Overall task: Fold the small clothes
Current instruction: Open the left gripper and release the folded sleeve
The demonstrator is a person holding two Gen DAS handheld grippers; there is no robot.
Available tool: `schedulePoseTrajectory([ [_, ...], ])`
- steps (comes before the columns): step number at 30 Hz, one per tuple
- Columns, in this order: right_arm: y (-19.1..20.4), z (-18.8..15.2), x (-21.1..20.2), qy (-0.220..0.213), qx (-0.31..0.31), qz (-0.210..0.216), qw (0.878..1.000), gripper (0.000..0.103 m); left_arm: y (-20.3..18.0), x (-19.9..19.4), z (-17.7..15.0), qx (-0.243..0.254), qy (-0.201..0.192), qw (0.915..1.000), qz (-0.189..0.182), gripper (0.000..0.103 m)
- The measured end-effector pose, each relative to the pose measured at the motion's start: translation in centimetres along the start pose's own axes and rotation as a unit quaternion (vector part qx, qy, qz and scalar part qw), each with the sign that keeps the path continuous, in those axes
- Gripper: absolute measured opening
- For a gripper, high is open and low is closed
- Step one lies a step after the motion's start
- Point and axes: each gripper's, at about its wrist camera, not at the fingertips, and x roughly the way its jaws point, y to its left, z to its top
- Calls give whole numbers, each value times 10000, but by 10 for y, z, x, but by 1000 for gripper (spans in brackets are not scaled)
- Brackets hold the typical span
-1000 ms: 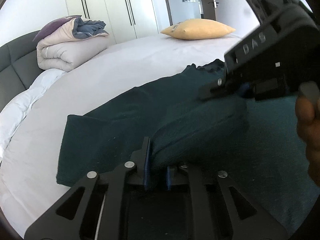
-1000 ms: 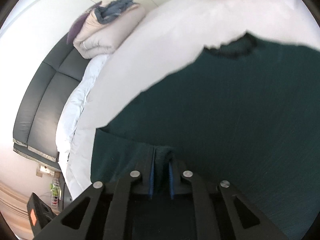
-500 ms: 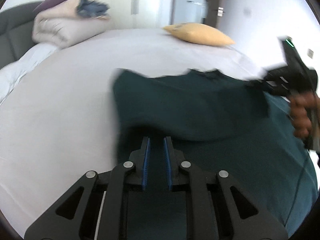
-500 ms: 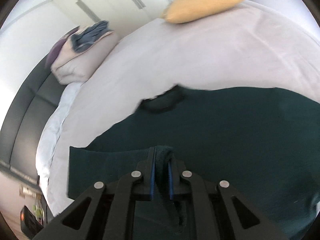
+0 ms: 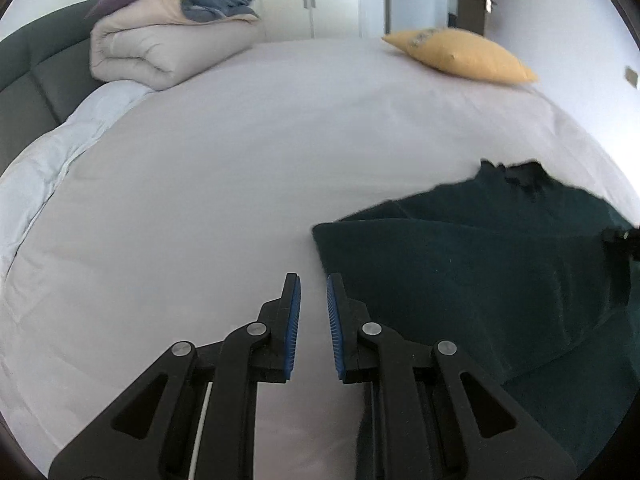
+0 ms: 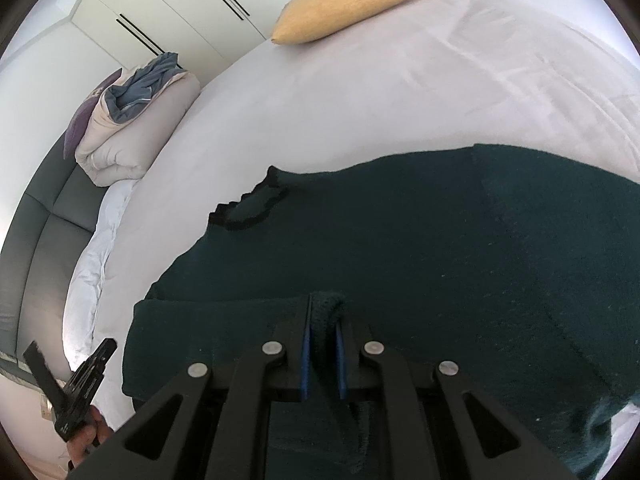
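A dark green knit sweater [image 6: 420, 248] lies spread on the white bed, its dark collar [image 6: 248, 208] toward the far left. One side is folded over the body; the fold shows in the left wrist view [image 5: 460, 264]. My right gripper [image 6: 322, 320] is shut on a bunched edge of the sweater low over the garment. My left gripper [image 5: 312, 300] is open and empty, over bare sheet just left of the folded edge. The left gripper also shows at the lower left of the right wrist view [image 6: 76, 388].
The white bed sheet [image 5: 220, 168] stretches wide to the left and far side. A folded beige duvet [image 5: 160, 48] with a blue cloth on it sits at the far left by the dark headboard. A yellow pillow [image 5: 460, 56] lies at the far edge.
My left gripper has let go of the sweater, opened, and drawn back left off the garment. The lifted side now lies folded over the body. The right gripper still holds its edge.
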Motion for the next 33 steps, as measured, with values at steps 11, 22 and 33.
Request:
schedulePoseTrajectory([
  [11,-27,-1,12,166,475,189,9986,22,-62,58,-16,1808,112,9786,972,13],
  [22,-1,-25,-9,183,-247,-180,9994,43,-92,38,-19,2235,-5,9691,1048,14],
  [33,-30,-7,-21,-223,-142,-627,9977,16,-96,44,-18,2119,95,9699,1198,14],
])
